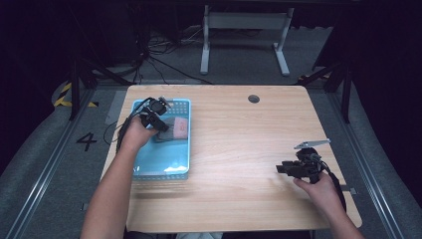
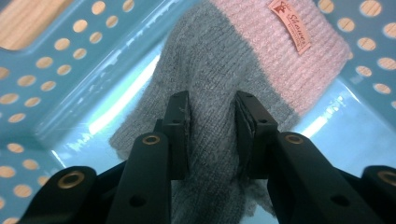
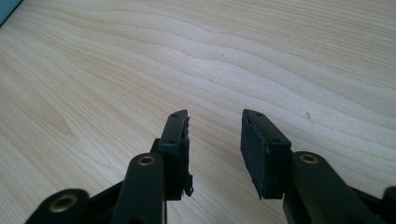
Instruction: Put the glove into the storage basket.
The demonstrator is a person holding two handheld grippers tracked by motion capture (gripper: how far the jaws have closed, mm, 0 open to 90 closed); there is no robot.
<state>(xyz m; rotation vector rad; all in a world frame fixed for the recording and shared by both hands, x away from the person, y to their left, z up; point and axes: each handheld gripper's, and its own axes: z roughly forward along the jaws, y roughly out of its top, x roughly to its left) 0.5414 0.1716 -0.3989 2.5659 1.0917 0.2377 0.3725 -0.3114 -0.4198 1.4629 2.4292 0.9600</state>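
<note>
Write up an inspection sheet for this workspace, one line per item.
Surface: wooden table, grommet hole near far edge.
Job's things: grey-and-pink knit item lying in the blue perforated basket.
Clutter: nothing seen.
Grippers: left hand-held gripper with jaws either side of the knit's grey part; right hand-held gripper open over bare wood.
Cables: black cable trailing from left gripper; more on the floor.
Surroundings: dark room, white table frame beyond.

Sock (image 2: 219, 84) lies in basket (image 1: 175, 169) (table's (image 1: 239, 149) left side).
</note>
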